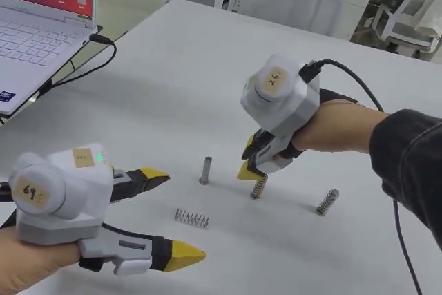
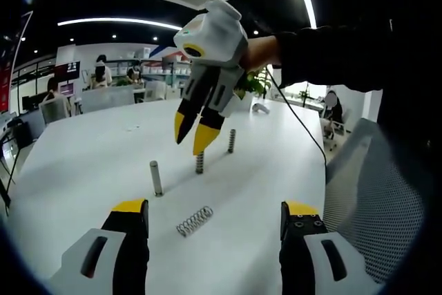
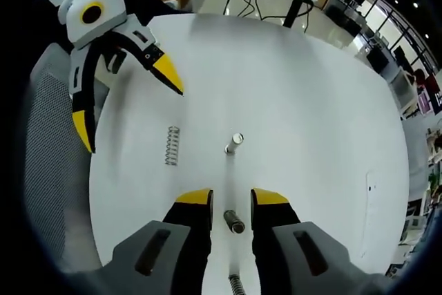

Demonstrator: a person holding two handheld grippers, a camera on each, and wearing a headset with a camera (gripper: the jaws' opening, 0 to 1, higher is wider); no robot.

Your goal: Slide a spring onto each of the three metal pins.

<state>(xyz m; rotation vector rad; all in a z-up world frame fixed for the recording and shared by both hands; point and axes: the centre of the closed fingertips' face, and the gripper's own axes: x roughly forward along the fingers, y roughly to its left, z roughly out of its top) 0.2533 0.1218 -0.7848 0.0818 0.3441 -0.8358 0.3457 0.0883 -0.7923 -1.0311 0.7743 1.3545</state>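
The right gripper hangs over the middle pin, which already wears a spring. Its jaws stand slightly apart on either side of the pin's top, pinching nothing. The left gripper (jaws spread wide) holds nothing. A loose spring lies flat beside it, near the bare pin. To the right, a third pin carries a spring.

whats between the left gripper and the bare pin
A loose spring, lying flat, sits between the left gripper and the bare pin, as the left gripper view shows.
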